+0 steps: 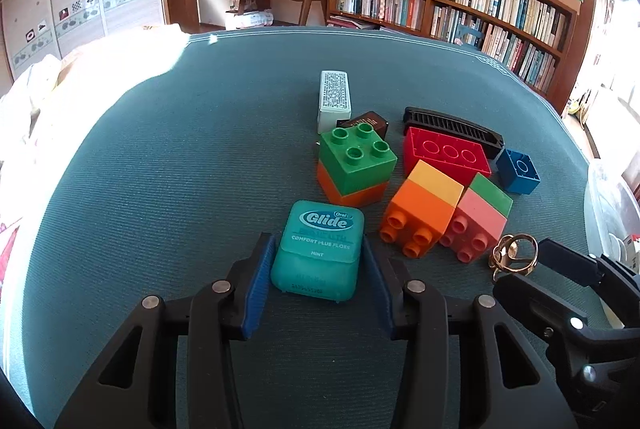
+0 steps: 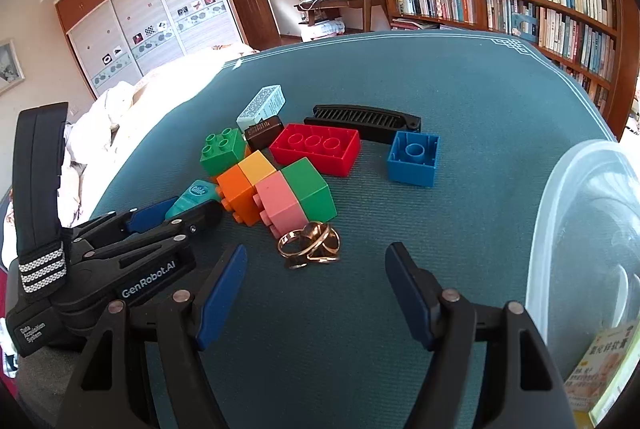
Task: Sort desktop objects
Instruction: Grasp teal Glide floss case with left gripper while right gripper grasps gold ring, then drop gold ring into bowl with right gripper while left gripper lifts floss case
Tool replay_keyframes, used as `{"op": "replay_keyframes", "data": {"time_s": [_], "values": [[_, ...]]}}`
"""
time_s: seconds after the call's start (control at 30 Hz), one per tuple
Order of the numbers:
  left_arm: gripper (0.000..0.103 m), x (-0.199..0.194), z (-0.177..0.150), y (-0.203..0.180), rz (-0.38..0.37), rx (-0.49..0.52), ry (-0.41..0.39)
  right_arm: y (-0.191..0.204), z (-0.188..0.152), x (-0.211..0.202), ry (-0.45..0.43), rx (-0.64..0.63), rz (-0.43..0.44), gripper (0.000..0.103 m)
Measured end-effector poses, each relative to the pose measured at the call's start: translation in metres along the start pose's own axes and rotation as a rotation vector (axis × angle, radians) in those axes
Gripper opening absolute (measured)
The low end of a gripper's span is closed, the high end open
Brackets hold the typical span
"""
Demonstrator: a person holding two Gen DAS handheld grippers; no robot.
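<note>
Teal "Glide" floss box [image 1: 318, 249]; "GenRobot.AI" hand-held gripper [image 2: 176, 215]

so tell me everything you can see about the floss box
The floss box is a small teal plastic case with rounded corners, printed Glide, Comfort Plus Floss, Mint. It lies flat, label up, on the green table cover, between the blue pads of the left gripper, which sit against its sides.

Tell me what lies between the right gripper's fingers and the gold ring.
Nothing: in the right wrist view only bare green tablecloth separates the open right gripper from the gold ring.
</note>
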State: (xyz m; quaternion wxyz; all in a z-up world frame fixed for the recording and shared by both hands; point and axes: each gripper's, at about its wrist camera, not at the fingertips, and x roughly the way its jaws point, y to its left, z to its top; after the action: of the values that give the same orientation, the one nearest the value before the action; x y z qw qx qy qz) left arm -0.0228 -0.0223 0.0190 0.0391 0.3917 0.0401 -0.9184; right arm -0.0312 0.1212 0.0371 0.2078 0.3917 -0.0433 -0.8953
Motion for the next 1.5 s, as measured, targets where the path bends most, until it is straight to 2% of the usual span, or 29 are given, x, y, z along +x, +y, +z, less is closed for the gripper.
{"op": "replay_keyframes", "data": {"time_s": [0.3,0.37,0.43,1.07,1.5], "values": [[0.047,-0.001,-0.003,-0.001,0.014,0.007,-0.003,0.003,0.003,0.013,0.023,-0.017,-0.029,0.065],[0.047,-0.002,-0.004,-0.001,0.019,0.006,-0.004,0.003,0.002,0.013,0.020,-0.019,-0.043,0.049],[0.047,-0.003,-0.006,-0.001,0.023,0.004,-0.006,0.002,0.001,0.012,0.021,-0.018,-0.029,0.039],[0.046,-0.016,-0.022,-0.013,0.000,0.012,0.019,0.005,-0.011,-0.019,-0.029,-0.016,0.031,0.039],[0.046,-0.030,-0.019,-0.035,-0.024,0.042,0.011,-0.010,-0.016,-0.054,-0.086,0.032,0.026,0.039]]}}
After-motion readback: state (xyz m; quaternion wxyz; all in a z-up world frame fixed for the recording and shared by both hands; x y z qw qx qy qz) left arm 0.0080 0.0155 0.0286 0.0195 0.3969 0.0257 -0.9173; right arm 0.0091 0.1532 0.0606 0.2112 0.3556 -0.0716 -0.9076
